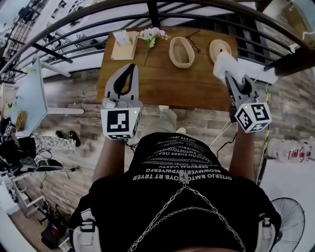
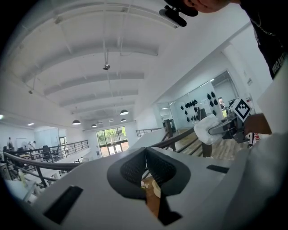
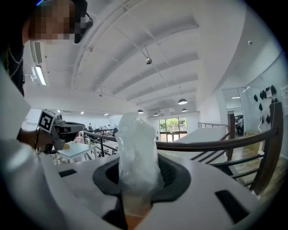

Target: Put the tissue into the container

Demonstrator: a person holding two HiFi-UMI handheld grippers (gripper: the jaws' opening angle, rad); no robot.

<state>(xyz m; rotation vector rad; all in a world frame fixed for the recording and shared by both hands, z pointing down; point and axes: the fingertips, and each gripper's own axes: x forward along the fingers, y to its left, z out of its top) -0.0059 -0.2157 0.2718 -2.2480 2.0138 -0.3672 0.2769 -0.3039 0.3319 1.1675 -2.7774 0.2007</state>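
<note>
A white tissue pack in clear wrap [image 3: 137, 150] stands up between the jaws of my right gripper [image 3: 138, 177], which is shut on it. In the head view the tissue pack [image 1: 225, 64] and right gripper [image 1: 230, 75] are raised at the right, near the wooden table's [image 1: 162, 83] right end. An oval woven container [image 1: 181, 52] sits at the table's far middle, with a second round one [image 1: 220, 48] to its right. My left gripper [image 1: 131, 66] is held up over the table's left part, shut and empty; its tips [image 2: 145, 150] meet. Both grippers tilt upward.
A flat tan box with a white card [image 1: 124, 45] and a bunch of pale flowers [image 1: 152, 35] lie at the table's far left. Glasses [image 1: 193, 43] rest between the containers. A dark curved railing [image 1: 197, 15] runs behind the table. A fan [image 1: 290, 221] stands at the lower right.
</note>
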